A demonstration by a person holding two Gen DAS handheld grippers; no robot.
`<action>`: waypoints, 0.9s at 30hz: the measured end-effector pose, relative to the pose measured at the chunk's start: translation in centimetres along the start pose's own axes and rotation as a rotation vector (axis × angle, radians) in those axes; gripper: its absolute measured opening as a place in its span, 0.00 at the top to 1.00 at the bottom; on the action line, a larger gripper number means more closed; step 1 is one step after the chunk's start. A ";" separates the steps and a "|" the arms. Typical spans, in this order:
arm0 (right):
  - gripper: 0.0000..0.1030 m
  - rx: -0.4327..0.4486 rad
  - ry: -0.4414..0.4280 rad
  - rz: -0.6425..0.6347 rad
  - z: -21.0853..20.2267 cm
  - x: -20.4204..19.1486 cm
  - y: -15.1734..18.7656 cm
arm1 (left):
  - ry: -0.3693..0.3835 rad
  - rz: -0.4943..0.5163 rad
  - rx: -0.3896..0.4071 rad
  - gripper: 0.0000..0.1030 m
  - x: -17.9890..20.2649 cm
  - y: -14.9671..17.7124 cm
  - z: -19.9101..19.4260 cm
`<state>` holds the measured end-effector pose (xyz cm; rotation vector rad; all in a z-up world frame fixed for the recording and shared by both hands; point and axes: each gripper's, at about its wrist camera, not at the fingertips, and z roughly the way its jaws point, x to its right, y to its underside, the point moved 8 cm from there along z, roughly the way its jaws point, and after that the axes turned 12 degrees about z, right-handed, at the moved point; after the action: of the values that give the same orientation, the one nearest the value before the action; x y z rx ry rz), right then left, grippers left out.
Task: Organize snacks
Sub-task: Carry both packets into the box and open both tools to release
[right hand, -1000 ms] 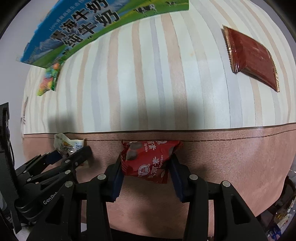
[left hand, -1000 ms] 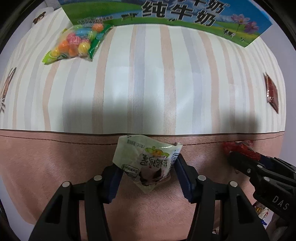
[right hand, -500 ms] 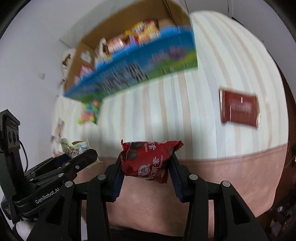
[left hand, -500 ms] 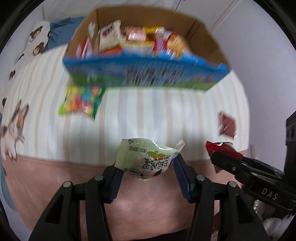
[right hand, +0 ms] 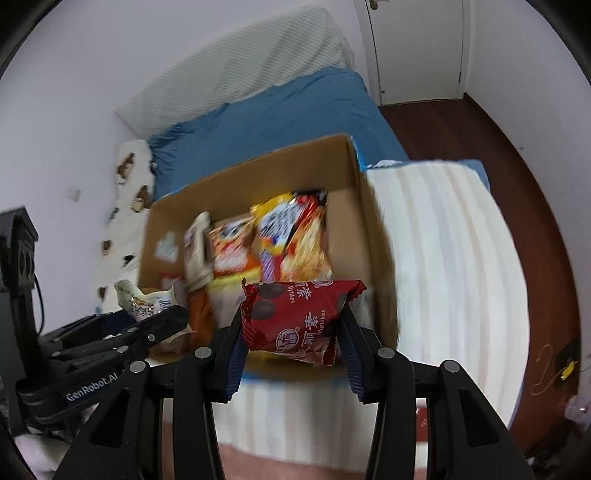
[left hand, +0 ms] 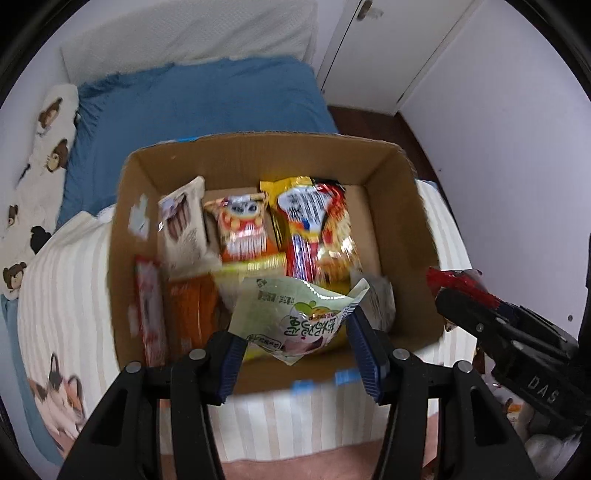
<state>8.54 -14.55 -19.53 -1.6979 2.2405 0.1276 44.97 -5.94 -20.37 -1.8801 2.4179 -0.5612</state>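
An open cardboard box (left hand: 402,206) (right hand: 369,229) holding several snack packets stands on the striped bedspread (left hand: 70,295). My left gripper (left hand: 295,343) is shut on a pale green snack packet (left hand: 291,314), hanging over the box's near side. My right gripper (right hand: 291,332) is shut on a red chocolate snack packet (right hand: 299,314) over the box's near right corner. In the left wrist view the right gripper (left hand: 476,317) shows at the right edge with its red packet (left hand: 454,284). The right wrist view has the left gripper (right hand: 140,325) at its left with the green packet (right hand: 140,299).
A blue blanket (left hand: 192,103) and a white pillow (left hand: 184,33) lie behind the box. A bear-print cloth (left hand: 40,147) runs along the left wall. A white door (right hand: 417,48) and dark wood floor (right hand: 517,184) are to the right of the bed.
Both grippers have risen and moved forward from the pink band of the bedspread to above the box, still holding their packets. The box interior has come into view.
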 end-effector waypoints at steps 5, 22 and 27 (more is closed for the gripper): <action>0.54 -0.035 0.073 0.024 4.0 0.2 -5.5 | 0.002 -0.032 -0.077 0.51 -2.2 -5.4 3.9; 0.13 -0.168 0.117 0.123 12.2 0.5 -8.6 | 0.006 -0.068 -0.203 0.13 -5.6 -9.3 10.0; 0.12 -0.170 0.128 0.103 12.2 0.2 -7.9 | -0.014 -0.059 -0.200 0.09 -5.9 -8.5 9.4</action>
<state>18.51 -13.77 -30.15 -1.7190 2.4754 0.2465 56.70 -4.63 -27.82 -2.0272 2.5006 -0.3170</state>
